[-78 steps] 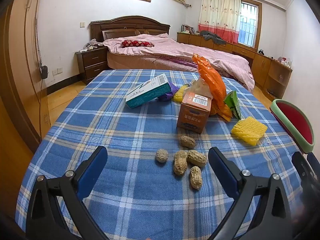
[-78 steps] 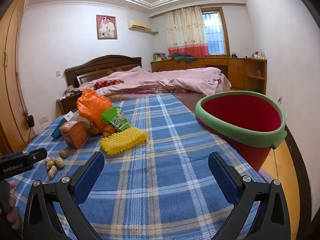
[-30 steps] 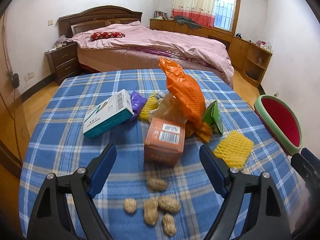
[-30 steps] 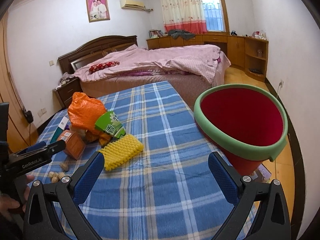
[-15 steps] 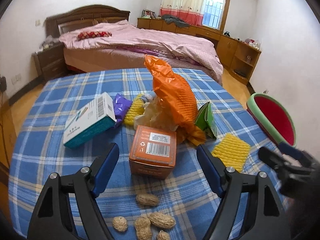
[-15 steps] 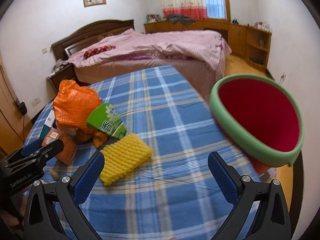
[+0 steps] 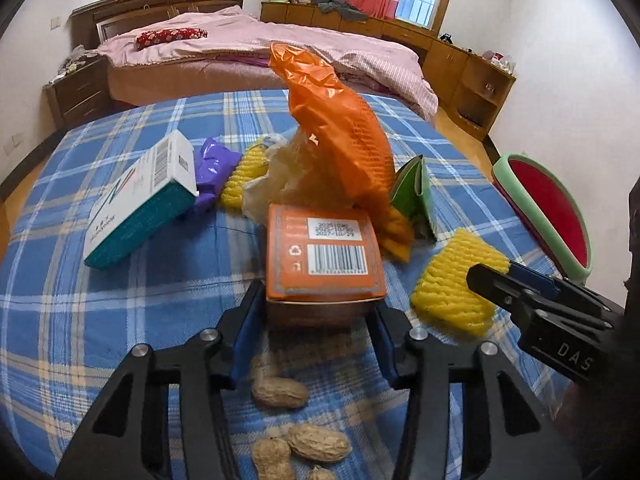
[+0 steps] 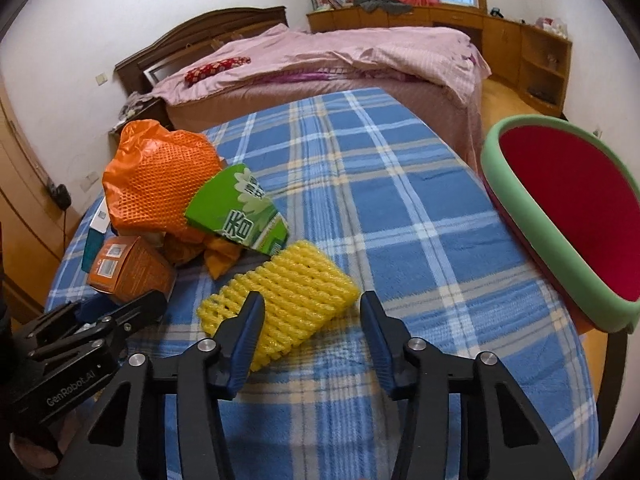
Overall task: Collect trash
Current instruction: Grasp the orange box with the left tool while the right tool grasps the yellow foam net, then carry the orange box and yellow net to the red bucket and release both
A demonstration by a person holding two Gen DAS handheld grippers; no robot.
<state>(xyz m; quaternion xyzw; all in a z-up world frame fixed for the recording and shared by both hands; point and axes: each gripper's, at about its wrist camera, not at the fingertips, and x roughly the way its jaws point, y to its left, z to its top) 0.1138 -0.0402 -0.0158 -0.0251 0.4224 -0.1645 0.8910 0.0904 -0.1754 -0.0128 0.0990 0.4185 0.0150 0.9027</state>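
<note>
An orange carton [image 7: 324, 256] stands on the blue plaid table [image 7: 120, 300]. My left gripper [image 7: 316, 300] has its closing jaws around the carton's near end, pads against both sides. Several peanuts [image 7: 280, 394] lie just under that gripper. To the right lies a yellow foam net [image 8: 288, 300]. My right gripper [image 8: 310, 300] hovers low over it with its jaws closing. The left finger overlaps the net, while the right finger stands just clear of its edge. A red bin with a green rim [image 8: 494, 164] waits at the table's right edge.
Behind the carton are an orange plastic bag [image 7: 340, 140], a green carton [image 8: 240, 208], a teal-and-white box [image 7: 140, 200], a purple wrapper [image 7: 214, 168] and a second yellow net [image 7: 244, 176]. A bed with pink covers [image 8: 320, 56] stands beyond the table.
Both grippers came forward and down and their jaws narrowed a lot. The left one now flanks the orange carton. The right one swung left from the bin to the yellow net.
</note>
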